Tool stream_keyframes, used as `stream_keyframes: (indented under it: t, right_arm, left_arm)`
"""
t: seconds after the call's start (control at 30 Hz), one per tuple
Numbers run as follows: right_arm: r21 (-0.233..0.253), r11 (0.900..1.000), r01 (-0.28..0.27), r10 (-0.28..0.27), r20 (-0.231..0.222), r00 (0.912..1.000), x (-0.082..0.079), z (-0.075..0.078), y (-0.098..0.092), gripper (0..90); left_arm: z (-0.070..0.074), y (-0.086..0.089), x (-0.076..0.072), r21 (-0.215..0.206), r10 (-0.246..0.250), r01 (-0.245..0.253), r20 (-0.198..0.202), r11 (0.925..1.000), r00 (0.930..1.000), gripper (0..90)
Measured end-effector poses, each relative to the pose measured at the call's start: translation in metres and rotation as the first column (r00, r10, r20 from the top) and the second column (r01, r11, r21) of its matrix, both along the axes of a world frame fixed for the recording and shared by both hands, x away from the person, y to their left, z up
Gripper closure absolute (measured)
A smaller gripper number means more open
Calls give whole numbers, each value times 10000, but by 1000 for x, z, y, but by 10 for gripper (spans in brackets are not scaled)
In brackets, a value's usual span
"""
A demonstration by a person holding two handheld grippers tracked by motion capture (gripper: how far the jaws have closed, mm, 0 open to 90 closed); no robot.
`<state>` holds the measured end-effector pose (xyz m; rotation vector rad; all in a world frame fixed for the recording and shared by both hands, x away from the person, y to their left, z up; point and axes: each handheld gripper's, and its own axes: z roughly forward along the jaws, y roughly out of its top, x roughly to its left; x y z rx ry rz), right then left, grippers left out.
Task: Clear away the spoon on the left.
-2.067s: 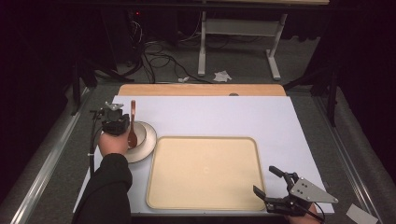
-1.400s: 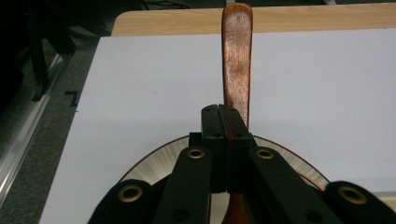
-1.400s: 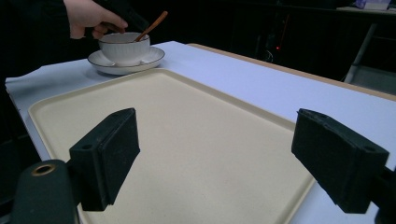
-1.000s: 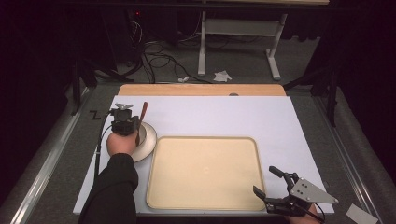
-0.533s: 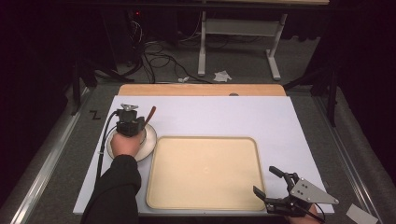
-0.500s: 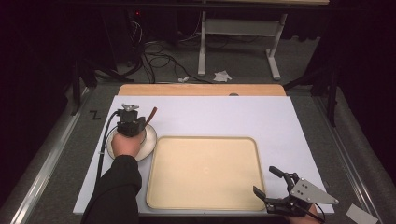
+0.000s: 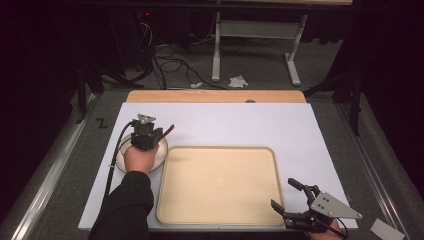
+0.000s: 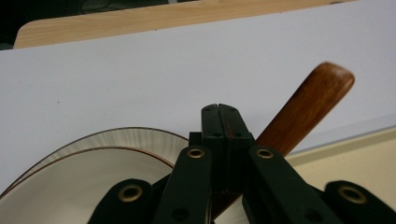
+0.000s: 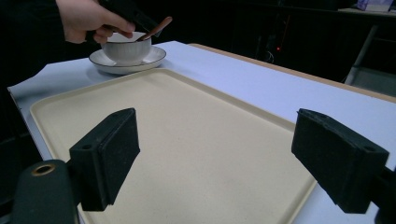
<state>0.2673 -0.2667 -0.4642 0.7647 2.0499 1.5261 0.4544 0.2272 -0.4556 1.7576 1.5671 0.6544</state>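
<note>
A white bowl (image 9: 126,49) stands on a white saucer (image 9: 154,56) at the table's left, beside a large beige tray (image 7: 217,182). My left gripper (image 7: 156,134) hovers over the bowl, shut on a brown wooden spoon (image 7: 168,130) whose handle slants up to the right. In the left gripper view the handle (image 8: 308,105) pokes out past the closed jaws of that gripper (image 8: 220,108), above the bowl's rim (image 8: 93,158). My right gripper (image 7: 281,192) stays open at the tray's near right corner. Its own view shows nothing between the pads (image 9: 109,154), only the tray (image 9: 187,126) beyond them.
A white sheet (image 7: 280,125) covers the table, with a wooden strip (image 7: 215,96) along the far edge. The person's left hand (image 9: 88,18) and dark sleeve (image 7: 125,205) reach in at the left. Cables and a desk frame (image 7: 255,30) are on the floor beyond.
The left gripper has drifted right and slightly nearer over the bowl, and the spoon handle has swung from pointing away to slanting right. The right gripper has stayed still.
</note>
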Motion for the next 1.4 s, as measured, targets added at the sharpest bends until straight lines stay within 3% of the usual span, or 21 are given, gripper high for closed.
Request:
stream_keyframes:
  t: [0.37, 0.73, 1.03, 1.2, 1.3, 1.4]
  right_arm:
    - [-50, 10000, -15, 15, 15, 10000, 0, 0, 0, 162]
    - [-82, 10000, -39, 39, 44, 10000, -1, 0, 1, 162]
    - [-151, 9999, -82, 83, 59, 9999, -1, -1, 3, 162]
    - [-148, 9998, -104, 105, 66, 9999, -1, -1, 3, 162]
    - [-172, 9998, -40, 40, 14, 10000, -2, 0, 4, 162]
    - [-159, 9999, -42, 42, -16, 10000, -2, 0, 4, 162]
  left_arm:
    - [0, -11, -6, -21, -596, 597, 109, 9982, 9982, 900]
    - [5, -23, -24, 65, -1487, 1486, 482, 9889, 9877, 900]
    - [5, -23, -53, -76, -2106, 2117, 757, 9773, 9746, 900]
    - [6, -18, -67, -102, -2198, 2216, 907, 9751, 9713, 900]
    - [10, -12, -79, -315, -2142, 2195, 1224, 9751, 9691, 900]
    - [11, -10, -82, -316, -2140, 2199, 1315, 9750, 9679, 900]
